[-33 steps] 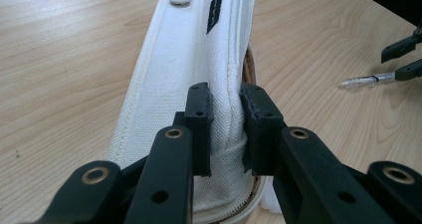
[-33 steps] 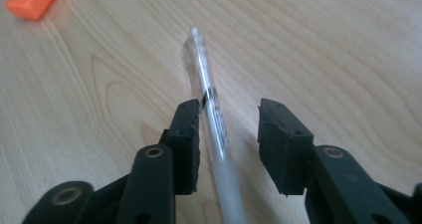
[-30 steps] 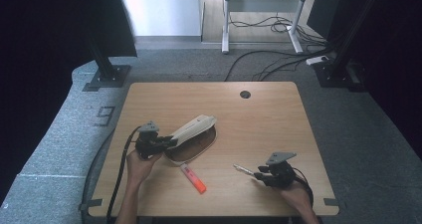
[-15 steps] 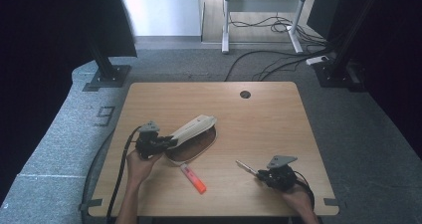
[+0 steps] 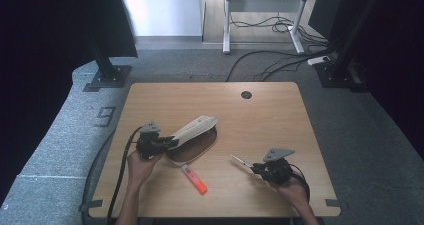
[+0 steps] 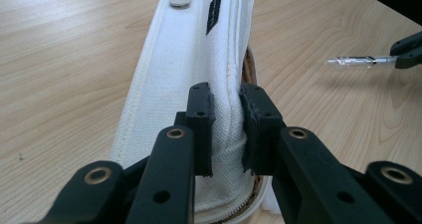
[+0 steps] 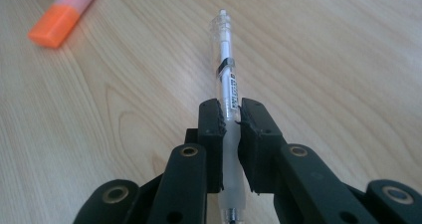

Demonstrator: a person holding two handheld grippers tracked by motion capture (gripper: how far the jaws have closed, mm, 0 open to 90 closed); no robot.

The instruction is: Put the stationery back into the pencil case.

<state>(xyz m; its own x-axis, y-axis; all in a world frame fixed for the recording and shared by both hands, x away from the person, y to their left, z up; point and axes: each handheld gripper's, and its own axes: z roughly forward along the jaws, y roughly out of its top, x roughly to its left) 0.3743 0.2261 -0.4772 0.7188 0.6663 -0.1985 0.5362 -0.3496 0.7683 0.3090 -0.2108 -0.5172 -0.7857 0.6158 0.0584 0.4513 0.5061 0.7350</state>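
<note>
A white pencil case (image 5: 196, 127) lies at the table's middle left, its brown inside (image 5: 200, 144) showing under the raised white flap. My left gripper (image 5: 171, 142) is shut on the near end of that flap (image 6: 169, 74), the pads pinching the white fabric (image 6: 226, 102). A clear pen (image 5: 241, 160) sticks out up-left from my right gripper (image 5: 254, 168) near the front right. In the right gripper view the jaws (image 7: 230, 117) are shut on the pen's barrel (image 7: 226, 59). The left gripper view shows the same pen (image 6: 356, 61) off to the right.
An orange highlighter (image 5: 194, 179) lies on the wooden table (image 5: 260, 115) between the two grippers, near the front; it also appears as an orange cap (image 7: 54, 27) in the right gripper view. A round cable hole (image 5: 246, 94) sits at the table's far edge.
The pen has shifted slightly up and left with the right gripper, which now holds it. The left gripper and pencil case have stayed put.
</note>
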